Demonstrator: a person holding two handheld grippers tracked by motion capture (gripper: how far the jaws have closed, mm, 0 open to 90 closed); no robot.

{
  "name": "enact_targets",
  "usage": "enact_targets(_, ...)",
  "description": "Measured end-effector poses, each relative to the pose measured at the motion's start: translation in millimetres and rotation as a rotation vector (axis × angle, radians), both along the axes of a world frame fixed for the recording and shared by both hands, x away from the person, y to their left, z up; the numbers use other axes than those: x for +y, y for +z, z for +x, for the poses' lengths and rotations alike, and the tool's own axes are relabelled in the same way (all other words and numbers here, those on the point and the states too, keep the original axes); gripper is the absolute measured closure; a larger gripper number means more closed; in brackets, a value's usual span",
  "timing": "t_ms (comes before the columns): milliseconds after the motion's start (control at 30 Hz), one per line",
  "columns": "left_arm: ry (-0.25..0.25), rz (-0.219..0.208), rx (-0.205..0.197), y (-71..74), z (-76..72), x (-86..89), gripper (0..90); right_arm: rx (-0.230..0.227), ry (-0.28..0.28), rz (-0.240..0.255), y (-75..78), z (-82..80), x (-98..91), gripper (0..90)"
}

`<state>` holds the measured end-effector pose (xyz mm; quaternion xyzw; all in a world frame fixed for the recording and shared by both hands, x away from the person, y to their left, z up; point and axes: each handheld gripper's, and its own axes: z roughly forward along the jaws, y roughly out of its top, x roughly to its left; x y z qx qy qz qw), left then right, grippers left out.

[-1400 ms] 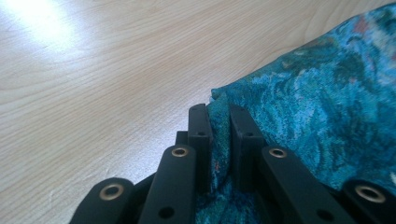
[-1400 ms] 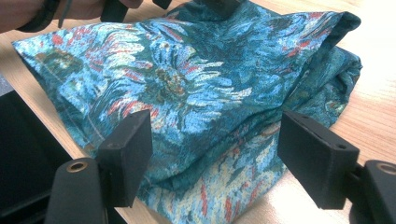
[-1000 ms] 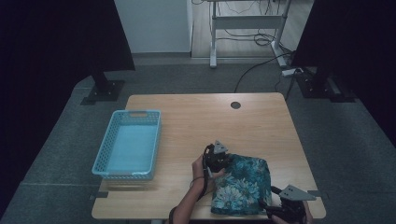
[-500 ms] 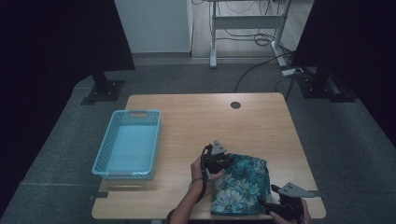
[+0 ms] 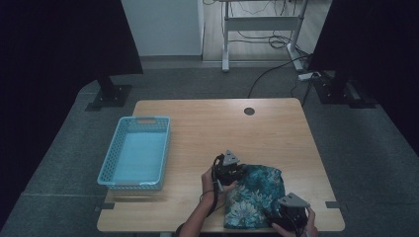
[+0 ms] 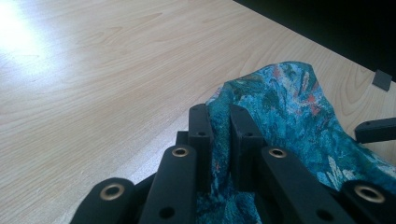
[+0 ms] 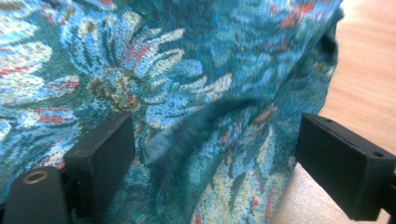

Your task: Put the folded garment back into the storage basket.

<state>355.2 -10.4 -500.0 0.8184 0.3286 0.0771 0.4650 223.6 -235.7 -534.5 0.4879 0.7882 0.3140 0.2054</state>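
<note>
Blue plastic basket [image 5: 135, 153] sat well left of the floral cloth [image 5: 254, 195] on the table [image 5: 207, 123]. At the cloth's upper-left corner the left gripper [image 6: 219, 135] pinched a fold. At its lower-right corner the right gripper [image 7: 210, 154] had just been opening, jaws wide around a ridge of fabric.

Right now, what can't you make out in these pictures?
- Right gripper, high view: partly cut off by the bottom edge.
- Cloth, right gripper view: blurred, its far edges cut off.
- Cloth's pinched corner, left gripper view: hidden between the left gripper fingers.
- Basket floor: too dim.
</note>
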Motion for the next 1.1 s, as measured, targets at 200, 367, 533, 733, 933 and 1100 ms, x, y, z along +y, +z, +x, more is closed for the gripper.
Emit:
enact_targets(200,0.003,0.002,-0.003,0.8,-1.2,1.0,80.8,0.041,-0.041,0.04,-1.4,1.2,-3.3,10.7)
enact_targets(367,0.003,0.006,-0.004,1.1,-2.4,2.6,80.8,0.06,-0.029,0.05,0.8,1.7,-2.9,18.7)
enact_targets(533,0.007,0.003,0.004,-0.9,-1.9,4.9,80.8,0.053,0.018,0.061,4.0,-1.0,0.4,39.7)
enact_targets(733,0.003,0.001,0.006,-1.2,-2.5,5.6,80.8,0.062,0.055,0.08,6.0,-1.0,0.1,61.7)
enact_targets(933,-0.005,0.006,0.008,-2.8,-2.7,6.2,80.8,0.108,0.095,0.135,7.0,2.1,-2.4,77.6)
enact_targets(1100,-0.003,0.0,0.013,-4.1,-2.2,6.5,80.8,0.147,0.097,0.274,1.5,6.7,-16.5,82.5)
